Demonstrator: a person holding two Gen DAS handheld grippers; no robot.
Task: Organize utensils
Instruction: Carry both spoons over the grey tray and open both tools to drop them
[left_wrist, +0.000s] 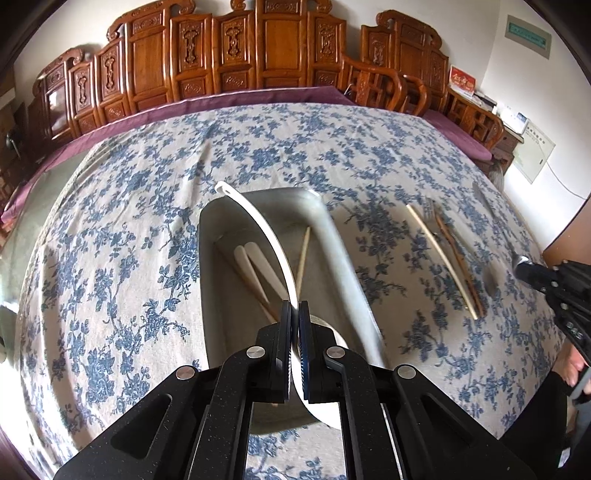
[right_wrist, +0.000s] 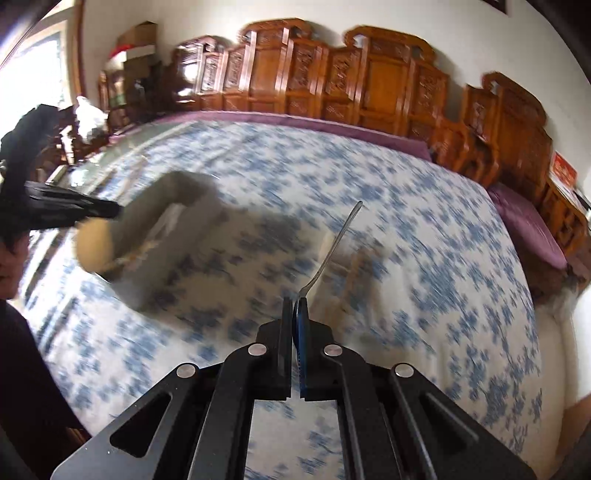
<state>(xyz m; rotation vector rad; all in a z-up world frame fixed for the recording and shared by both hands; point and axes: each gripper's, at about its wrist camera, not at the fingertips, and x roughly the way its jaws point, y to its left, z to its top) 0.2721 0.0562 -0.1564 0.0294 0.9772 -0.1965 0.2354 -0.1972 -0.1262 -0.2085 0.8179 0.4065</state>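
Left hand-held gripper (left_wrist: 294, 310) clamped white spoon (left_wrist: 258, 225) above metal tray (left_wrist: 334, 236); right hand-held gripper (right_wrist: 294, 306) clamped metal utensil (right_wrist: 332, 247), its head hidden.

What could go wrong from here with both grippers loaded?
The left gripper pinches the white spoon near its bowl end, so the long handle could swing and clip the metal tray rim. The right gripper grips the metal fork only at its end; it may pivot or slip. The chopsticks left on the tablecloth could get nudged.
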